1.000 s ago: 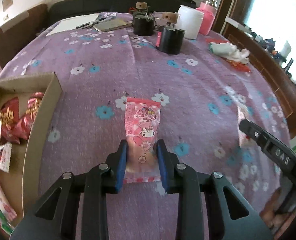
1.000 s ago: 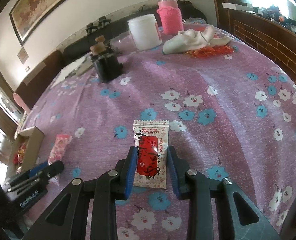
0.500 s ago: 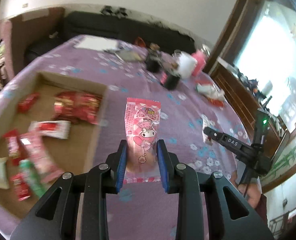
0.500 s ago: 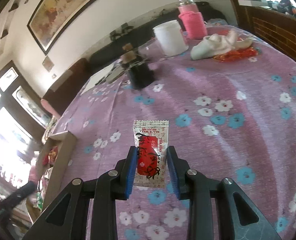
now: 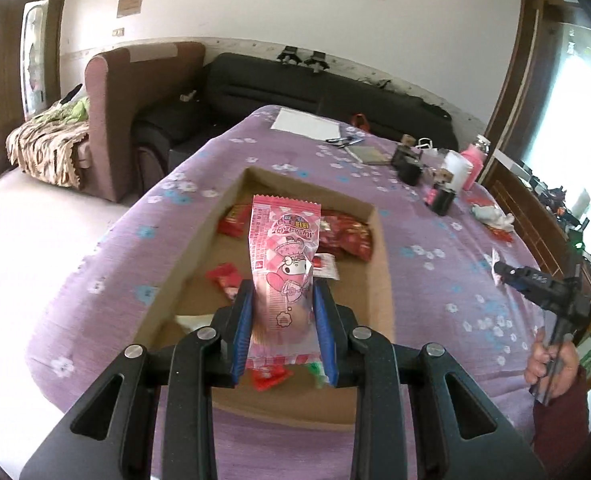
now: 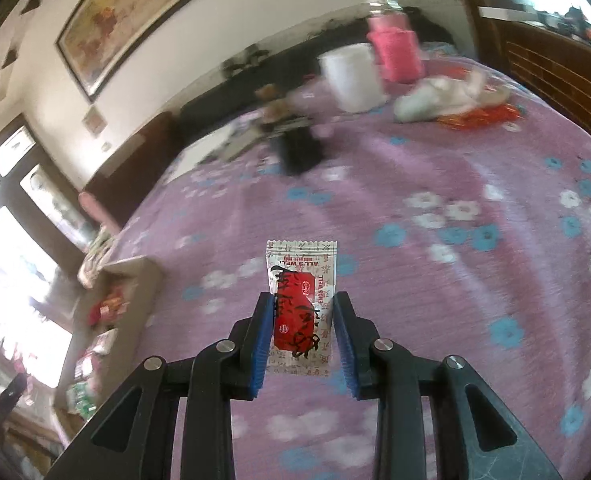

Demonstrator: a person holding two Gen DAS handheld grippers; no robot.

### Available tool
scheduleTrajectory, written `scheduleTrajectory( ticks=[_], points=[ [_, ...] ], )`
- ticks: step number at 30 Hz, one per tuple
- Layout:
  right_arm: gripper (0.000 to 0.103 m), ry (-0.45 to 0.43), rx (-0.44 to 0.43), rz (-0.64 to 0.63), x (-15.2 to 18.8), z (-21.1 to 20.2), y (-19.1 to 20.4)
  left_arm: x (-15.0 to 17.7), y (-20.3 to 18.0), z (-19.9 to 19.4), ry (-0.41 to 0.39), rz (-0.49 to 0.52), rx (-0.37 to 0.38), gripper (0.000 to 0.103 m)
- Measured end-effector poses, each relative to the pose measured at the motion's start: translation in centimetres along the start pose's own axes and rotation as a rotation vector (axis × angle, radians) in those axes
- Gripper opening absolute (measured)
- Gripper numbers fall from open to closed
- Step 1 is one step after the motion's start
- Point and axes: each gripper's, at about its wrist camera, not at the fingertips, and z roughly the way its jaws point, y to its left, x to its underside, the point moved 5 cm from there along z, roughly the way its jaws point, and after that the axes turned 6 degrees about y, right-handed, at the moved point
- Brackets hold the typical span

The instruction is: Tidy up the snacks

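Note:
My left gripper (image 5: 282,330) is shut on a pink cartoon snack packet (image 5: 283,264) and holds it in the air over the open cardboard box (image 5: 381,300), which has several red and white snack packets on its floor. My right gripper (image 6: 301,340) is shut on a white and red snack packet (image 6: 301,300), held above the purple flowered tablecloth (image 6: 475,280). The box (image 6: 135,276) shows at the left of the right wrist view. In the left wrist view the right gripper (image 5: 511,274) appears at the far right, held by a hand (image 5: 551,364).
At the table's far end stand black jars (image 5: 409,166), a white tub (image 6: 351,78), a pink bottle (image 6: 395,52), paper and pens (image 5: 307,124), and a white cloth (image 6: 439,96). A brown armchair (image 5: 135,112) and black sofa (image 5: 335,88) stand beyond.
My left gripper has carried the pink packet left and up, from over the tablecloth to above the box. My right gripper has lifted its packet slightly and swung left.

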Motion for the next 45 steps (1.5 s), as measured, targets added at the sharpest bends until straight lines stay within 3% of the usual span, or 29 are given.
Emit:
scheduleTrajectory(
  ticks=[10, 18, 27, 32, 35, 39, 42, 43, 45],
  points=[
    [0.031, 0.117, -0.134, -0.246, 2.5, 2.6, 15.6, -3.9, 0.4, 6.0, 0.115, 0.008, 0.053, 0.026],
    [0.03, 0.212, -0.111, -0.409, 6.1, 7.3, 23.4, -6.0, 1.8, 12.8, 0.235, -0.087, 0.103, 0.026],
    [0.03, 0.245, -0.047, -0.475, 7.9, 10.3, 25.1, -6.3, 2.5, 15.9, 0.272, -0.118, 0.093, 0.027],
    [0.034, 0.226, -0.034, -0.484, 8.0, 10.6, 24.7, -6.4, 2.2, 15.2, 0.251, -0.103, 0.091, 0.038],
    [0.044, 0.21, -0.061, -0.485, 8.1, 9.9, 24.8, -6.5, 2.0, 14.0, 0.223, -0.093, 0.073, 0.038],
    [0.051, 0.153, -0.075, -0.498, 8.0, 7.6, 24.9, -6.2, 1.7, 11.3, 0.166, -0.074, 0.017, 0.038],
    [0.058, 0.114, -0.086, -0.488, 7.8, 5.7, 24.3, -5.6, 1.3, 8.5, 0.091, -0.038, -0.092, 0.039],
    [0.058, 0.104, -0.087, -0.484, 7.8, 5.1, 24.1, -5.4, 1.2, 7.6, 0.066, -0.024, -0.121, 0.041],
    [0.059, 0.075, -0.082, -0.475, 7.9, 3.8, 23.4, -4.6, 0.6, 5.0, -0.007, -0.006, -0.199, 0.074]
  ],
)
